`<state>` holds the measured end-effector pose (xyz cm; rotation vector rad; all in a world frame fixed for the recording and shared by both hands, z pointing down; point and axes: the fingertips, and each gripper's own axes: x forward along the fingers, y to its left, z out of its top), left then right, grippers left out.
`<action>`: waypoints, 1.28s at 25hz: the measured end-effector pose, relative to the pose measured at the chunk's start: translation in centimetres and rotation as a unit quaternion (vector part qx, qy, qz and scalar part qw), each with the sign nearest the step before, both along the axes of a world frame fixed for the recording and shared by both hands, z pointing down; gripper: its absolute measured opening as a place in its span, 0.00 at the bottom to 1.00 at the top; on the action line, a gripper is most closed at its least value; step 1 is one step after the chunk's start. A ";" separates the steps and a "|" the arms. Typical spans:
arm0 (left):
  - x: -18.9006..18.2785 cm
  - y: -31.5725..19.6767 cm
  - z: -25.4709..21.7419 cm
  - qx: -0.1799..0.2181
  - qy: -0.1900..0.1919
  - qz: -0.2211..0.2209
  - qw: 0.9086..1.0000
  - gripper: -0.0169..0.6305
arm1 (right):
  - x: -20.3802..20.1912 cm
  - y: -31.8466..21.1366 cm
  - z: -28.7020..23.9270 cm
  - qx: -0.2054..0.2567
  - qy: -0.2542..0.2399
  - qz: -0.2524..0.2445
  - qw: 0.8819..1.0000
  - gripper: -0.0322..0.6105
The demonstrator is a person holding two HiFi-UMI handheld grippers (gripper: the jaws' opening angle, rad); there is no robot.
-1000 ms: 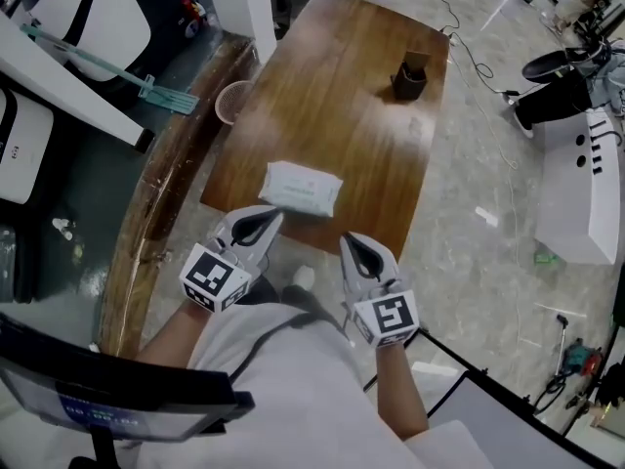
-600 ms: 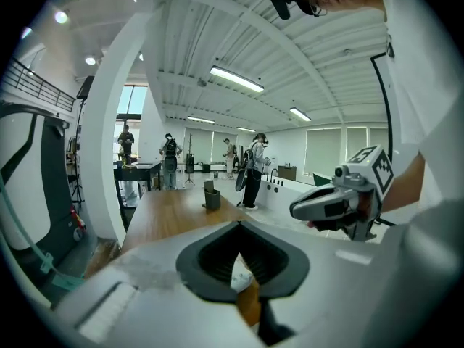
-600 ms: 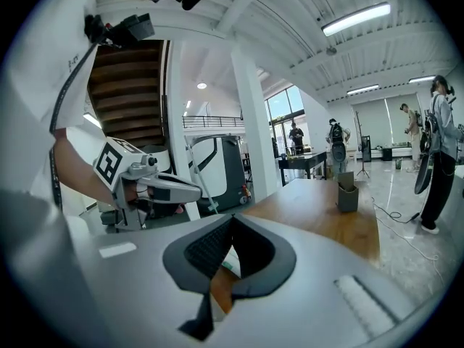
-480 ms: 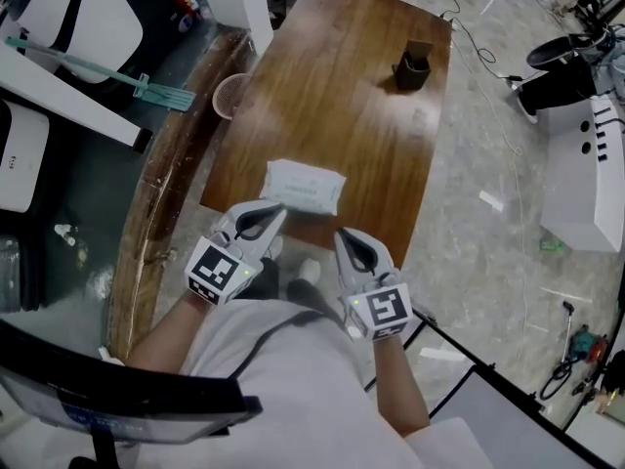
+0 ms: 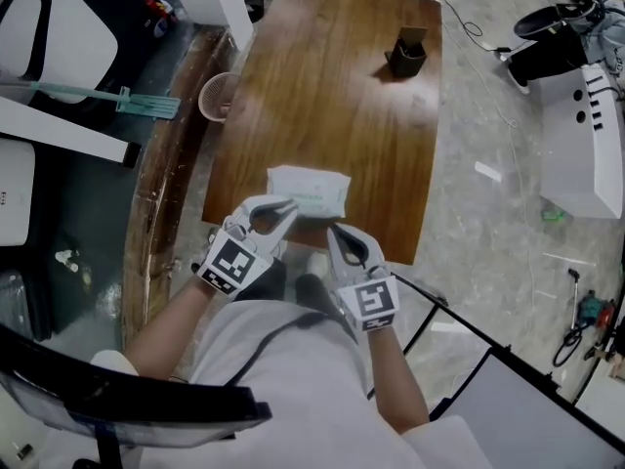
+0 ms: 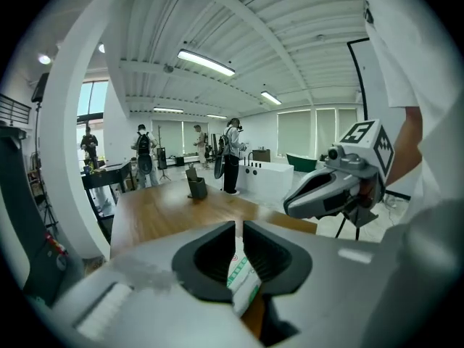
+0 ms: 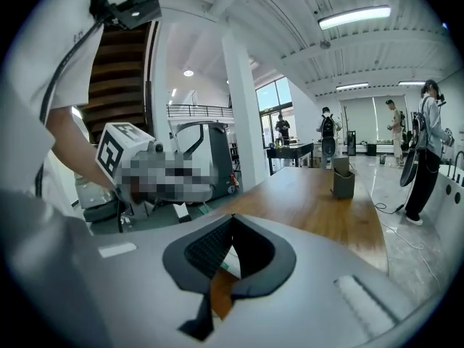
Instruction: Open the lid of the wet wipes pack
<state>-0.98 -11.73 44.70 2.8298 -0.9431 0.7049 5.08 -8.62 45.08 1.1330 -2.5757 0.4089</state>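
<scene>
left gripper (image 5: 285,206): jaws have just been opening and now stand at a narrow slit. Released, nothing pinched.
left gripper vs pack: the left gripper view shows the wet wipes pack (image 5: 311,189) through the slit, below the tips. It looks to sit under them rather than between the pads. From the head view the tips are at the pack's near-left corner; can't tell whether they touch.
right gripper (image 5: 332,229): jaws clenched, tips meeting, holding nothing. A sliver of pack and table shows beneath them. The tips sit just beside the pack's near edge.
change: a second ago both grippers hung short of the pack with the table edge between. Both have since come forward and down onto its near side, and the left one has rolled a bit.
meaning: my read is approach finished and grasp being set up. Left is probably opening to take the lid tab or steady the pack, with right as the brace or pusher.
pack: lies flat at the near end of the wooden table (image 5: 322,86), close to its edge. The lid isn't visibly raised, so I judge it not yet opened.
rest: dark holder (image 5: 407,55) at the far end, well apart.
</scene>
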 end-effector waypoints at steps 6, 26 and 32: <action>0.2 -0.6 4.6 -0.024 -0.038 0.053 0.998 0.15 | -1.5 -0.6 3.2 -0.019 0.017 0.017 1.000 0.06; 1.0 -2.0 13.4 -0.027 -0.138 0.134 0.981 0.43 | -1.5 -1.8 10.4 -0.074 0.058 0.038 0.995 0.06; 1.2 -2.5 14.8 -0.026 -0.154 0.141 0.978 0.46 | -1.5 -2.0 11.6 -0.084 0.060 0.038 0.994 0.06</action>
